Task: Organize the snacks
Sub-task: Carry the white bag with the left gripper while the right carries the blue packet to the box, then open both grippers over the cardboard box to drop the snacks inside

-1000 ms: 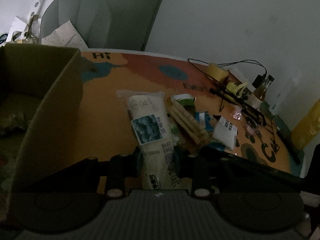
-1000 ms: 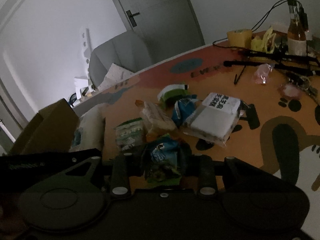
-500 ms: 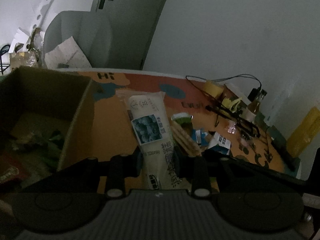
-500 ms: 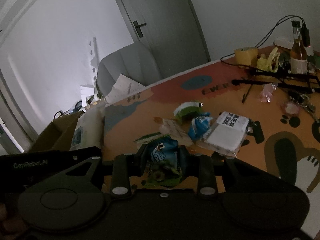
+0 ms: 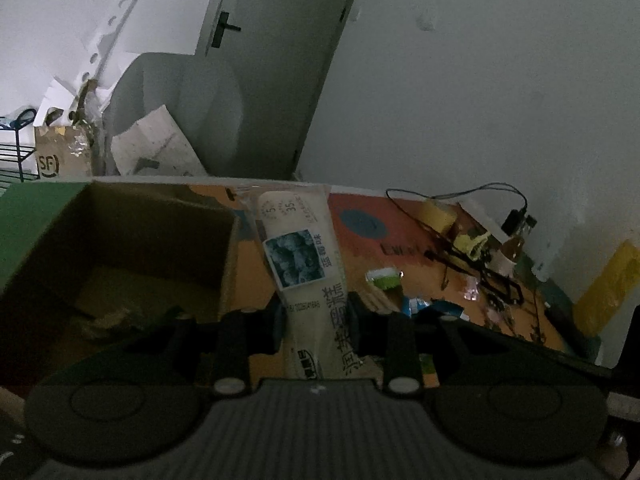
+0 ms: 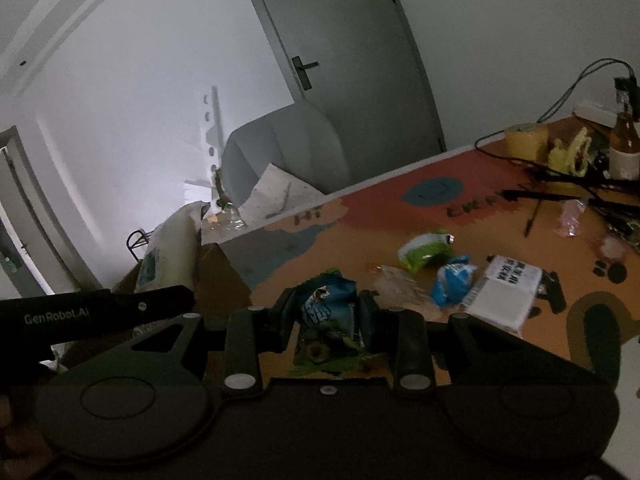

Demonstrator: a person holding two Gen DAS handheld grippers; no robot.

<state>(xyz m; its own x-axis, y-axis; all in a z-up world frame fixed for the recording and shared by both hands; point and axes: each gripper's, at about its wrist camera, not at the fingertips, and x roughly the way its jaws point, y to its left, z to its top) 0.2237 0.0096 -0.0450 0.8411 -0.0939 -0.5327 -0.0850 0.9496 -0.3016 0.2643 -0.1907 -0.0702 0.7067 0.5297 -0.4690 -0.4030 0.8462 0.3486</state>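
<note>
My left gripper (image 5: 316, 312) is shut on a long white snack packet (image 5: 298, 248) with a blueberry picture, held in the air beside the right wall of an open cardboard box (image 5: 224, 240). The same packet (image 6: 168, 248) and box (image 6: 216, 276) show at the left in the right wrist view. My right gripper (image 6: 326, 312) is shut on a blue-and-green snack bag (image 6: 326, 320), held above the orange table (image 6: 360, 232). On the table lie a green packet (image 6: 424, 248), a blue packet (image 6: 454, 284), a clear cracker pack (image 6: 400, 284) and a white box (image 6: 504, 296).
The box holds crumpled wrappers (image 5: 108, 320). At the table's far right are a tape roll (image 6: 524, 138), a bottle (image 6: 624, 136), black cables (image 6: 560, 184) and small pink wrappers (image 6: 572, 216). A grey armchair (image 6: 288, 148) stands behind the table, with a door (image 6: 348, 60) beyond.
Both grippers rose and tilted up with their snacks. The left one moved its white packet leftward, nearer the box opening. The right one lifted the blue-green bag off the table.
</note>
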